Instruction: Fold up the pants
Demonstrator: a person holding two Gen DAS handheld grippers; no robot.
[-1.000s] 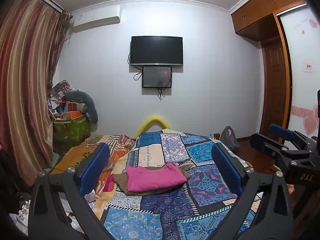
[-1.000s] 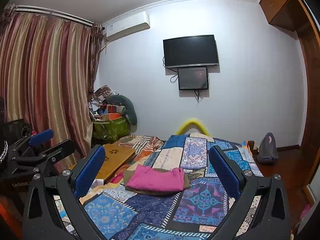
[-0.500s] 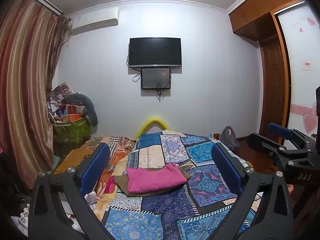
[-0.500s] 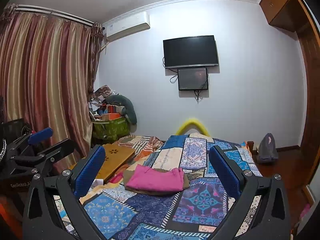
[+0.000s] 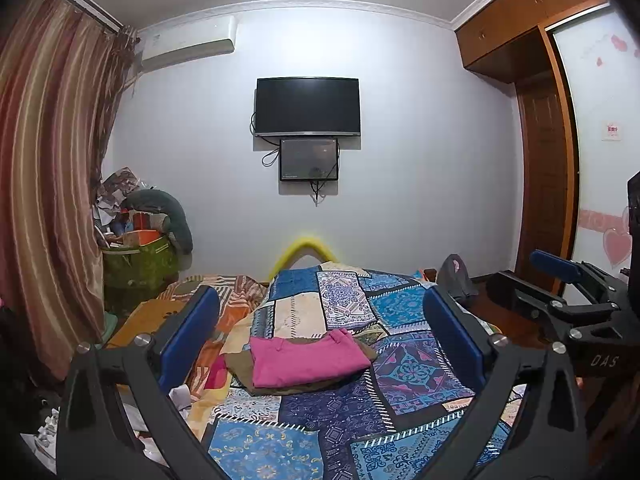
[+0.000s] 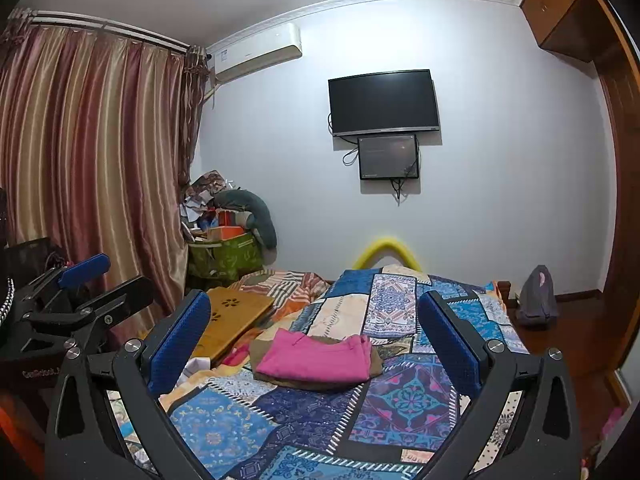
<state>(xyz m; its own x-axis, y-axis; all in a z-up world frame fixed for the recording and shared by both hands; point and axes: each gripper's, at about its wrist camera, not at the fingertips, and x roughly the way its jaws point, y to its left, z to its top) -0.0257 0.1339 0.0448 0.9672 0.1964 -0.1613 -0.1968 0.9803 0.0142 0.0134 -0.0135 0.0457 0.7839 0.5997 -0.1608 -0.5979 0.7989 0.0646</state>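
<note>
**Left wrist view: pants stack dead ahead, both grippers wide open and well short of it**

Left wrist view puts the folded bright-pink cloth pants (image 5: 306,362) at 12 o'clock, sitting on a folded olive-brown garment (image 5: 240,368), both on the blue patchwork quilt (image 5: 416,376) of the bed. The left gripper (image 5: 320,340) has its blue-padded jaws spread wide, nothing held, w/ the stack framed between them but well apart from the fingertips.

Right wrist view: the right gripper (image 6: 314,344) is likewise fully spread and empty; the pink pants (image 6: 314,356) sit at 12, perhaps a touch toward 11. Long axis of the pink piece runs roughly 9-to-3 across both views, so either gripper meets a long edge head-on. Neither looks clearly nearer; fisheye makes that hard to call.

Judgement: pink piece looks already folded, so next move prob. turns on reaching straight fwd and down.

View differences:
- Right wrist view shows the flat yellow-wood lap desk (image 6: 236,316) at 10 o'clock, beside the stack, plus the left gripper at 9.
- Left wrist view shows only that desk's edge, but catches the right gripper at 3 and the brown wooden wardrobe door (image 5: 544,184) at 2.
</note>
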